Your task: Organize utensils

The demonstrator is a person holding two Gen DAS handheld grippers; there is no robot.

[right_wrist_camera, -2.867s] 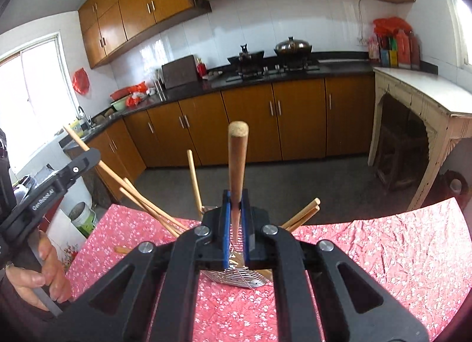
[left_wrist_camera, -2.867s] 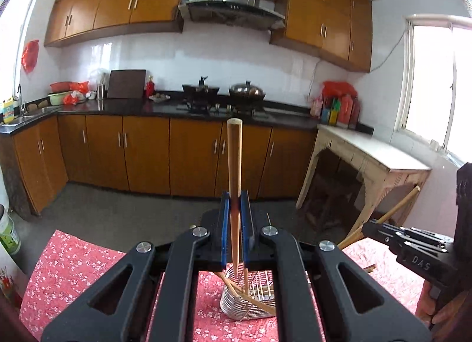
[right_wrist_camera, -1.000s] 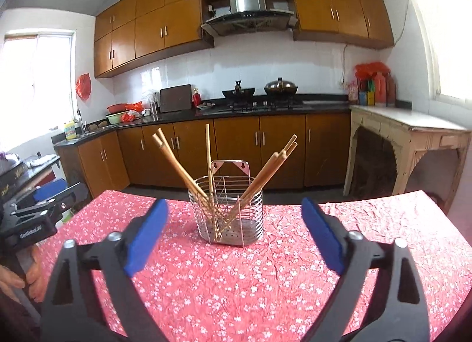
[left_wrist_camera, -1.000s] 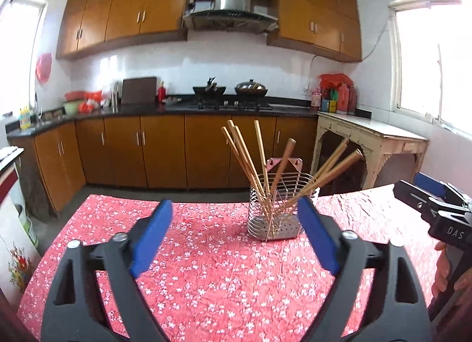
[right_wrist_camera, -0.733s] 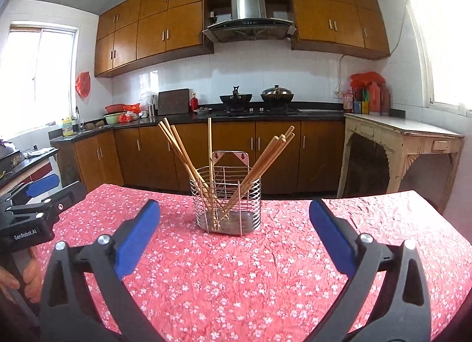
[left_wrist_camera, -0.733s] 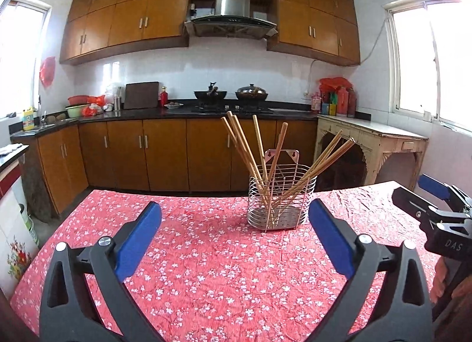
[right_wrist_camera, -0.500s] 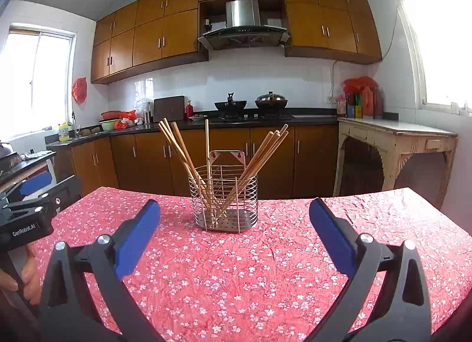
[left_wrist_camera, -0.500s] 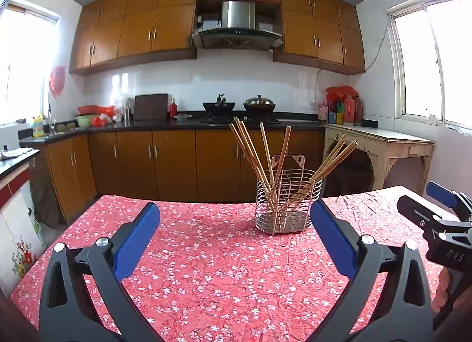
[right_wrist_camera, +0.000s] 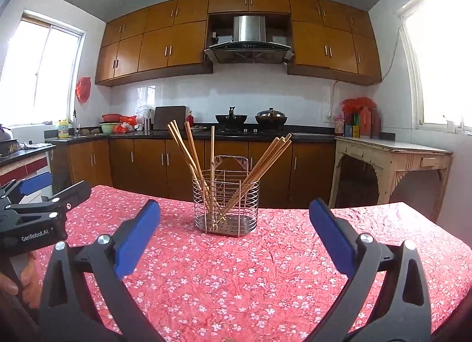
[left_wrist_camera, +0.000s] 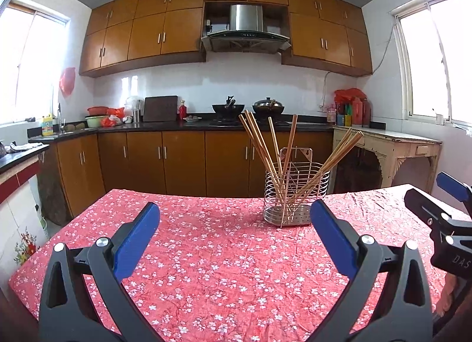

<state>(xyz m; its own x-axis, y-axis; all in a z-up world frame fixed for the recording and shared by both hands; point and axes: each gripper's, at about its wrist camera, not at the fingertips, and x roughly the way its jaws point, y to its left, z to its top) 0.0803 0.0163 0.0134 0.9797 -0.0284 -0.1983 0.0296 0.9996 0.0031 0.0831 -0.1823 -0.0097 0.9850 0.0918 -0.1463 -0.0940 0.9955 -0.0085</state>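
Apparently done: chopsticks (right_wrist_camera: 191, 156) all stand in rack (right_wrist_camera: 226, 203); both grippers (left_wrist_camera: 234, 234) (right_wrist_camera: 234, 232) fully spread, empty. Next: retreat only.

Two near-level views, shared wire basket (left_wrist_camera: 296, 194)

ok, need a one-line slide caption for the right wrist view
Open right claw faces a wire basket of wooden chopsticks on a red floral tablecloth.

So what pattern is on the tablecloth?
Red tablecloth with small white and pink blossoms all over; clearest in the right wrist view.
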